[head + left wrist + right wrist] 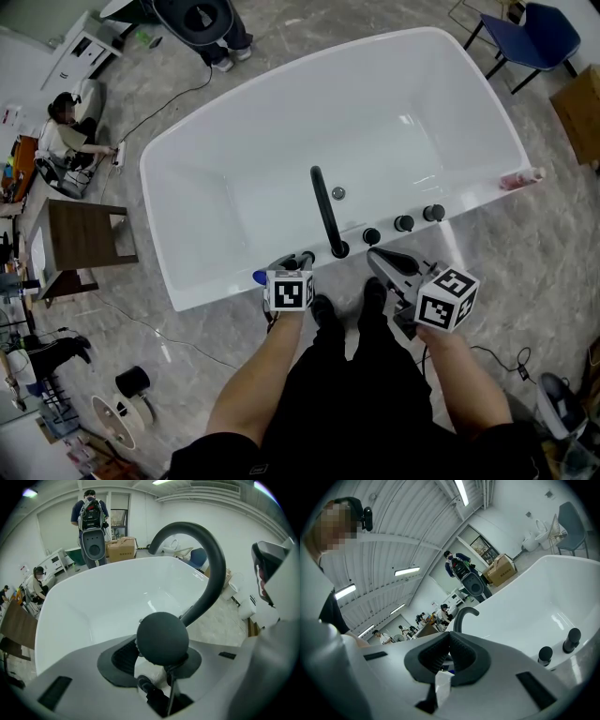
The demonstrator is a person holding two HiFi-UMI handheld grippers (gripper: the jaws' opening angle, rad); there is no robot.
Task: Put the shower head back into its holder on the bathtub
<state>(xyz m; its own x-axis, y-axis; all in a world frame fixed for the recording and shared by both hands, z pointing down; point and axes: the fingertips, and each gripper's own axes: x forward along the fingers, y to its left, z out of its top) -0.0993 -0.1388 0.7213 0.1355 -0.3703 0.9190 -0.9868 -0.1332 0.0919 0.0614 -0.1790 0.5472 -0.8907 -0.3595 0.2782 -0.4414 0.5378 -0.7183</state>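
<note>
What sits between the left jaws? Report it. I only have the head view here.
Observer: A dark round end, the shower head by the look of it, sits between the pads of the left gripper and fills the gap from pad to pad. I cannot tell whether the pads press on it.
Operator: Now give me the right jaws.
Observer: The right gripper has its pads together at the tips, with nothing between them.
</note>
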